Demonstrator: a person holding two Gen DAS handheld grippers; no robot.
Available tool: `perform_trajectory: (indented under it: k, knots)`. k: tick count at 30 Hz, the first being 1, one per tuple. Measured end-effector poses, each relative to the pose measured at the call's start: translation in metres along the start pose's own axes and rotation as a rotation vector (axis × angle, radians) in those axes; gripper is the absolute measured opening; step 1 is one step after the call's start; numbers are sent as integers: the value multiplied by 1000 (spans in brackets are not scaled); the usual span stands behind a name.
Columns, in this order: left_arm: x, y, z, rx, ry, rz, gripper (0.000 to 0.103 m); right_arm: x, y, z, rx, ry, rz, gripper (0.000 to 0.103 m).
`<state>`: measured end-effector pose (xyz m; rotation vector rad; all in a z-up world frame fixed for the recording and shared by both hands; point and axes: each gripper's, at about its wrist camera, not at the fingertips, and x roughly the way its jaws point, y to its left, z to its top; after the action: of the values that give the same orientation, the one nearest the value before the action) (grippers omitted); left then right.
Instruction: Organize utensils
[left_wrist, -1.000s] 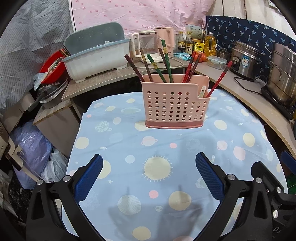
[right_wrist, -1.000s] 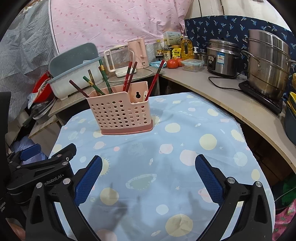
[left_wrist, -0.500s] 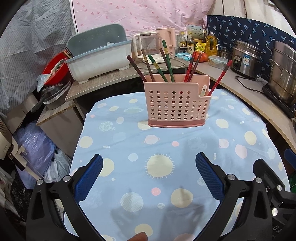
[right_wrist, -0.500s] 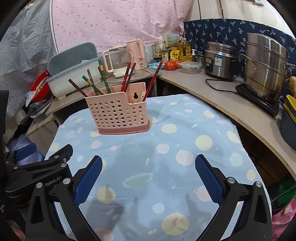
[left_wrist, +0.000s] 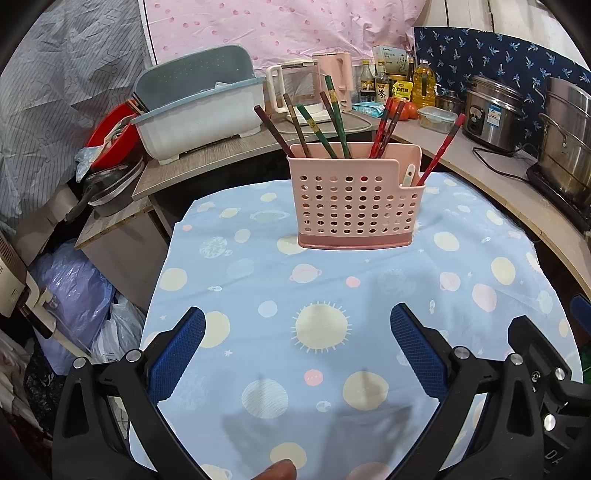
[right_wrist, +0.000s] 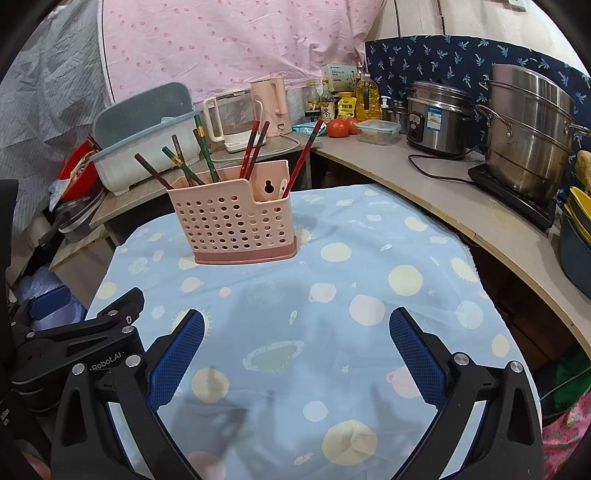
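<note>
Across the worktop (left_wrist: 369, 295), spread with a planet-print cloth, no loose utensil is visible, so the sorting looks essentially finished. Toward its far edge stands the pink holder (left_wrist: 354, 206) (right_wrist: 232, 221), upright, its broad perforated face toward both cameras. Its chopsticks (left_wrist: 332, 122) (right_wrist: 199, 147) stand on end, tips fanning outward. Left gripper (left_wrist: 295, 347) and right gripper (right_wrist: 295, 347) hover well short, jaws spread, empty.

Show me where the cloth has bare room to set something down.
Free: the tablecloth between the pink holder and both open grippers, left and right; also right of the holder toward the counter. Crowded: that counter and the shelf behind.
</note>
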<state>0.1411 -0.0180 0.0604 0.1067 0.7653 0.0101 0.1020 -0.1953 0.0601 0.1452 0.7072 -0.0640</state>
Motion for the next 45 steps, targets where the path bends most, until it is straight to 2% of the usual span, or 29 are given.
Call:
perform_trajectory:
  k: [45]
  knots:
    - [-1,-1,1,12,10,20,96,-5,3,-2,-10,-6,-18,97]
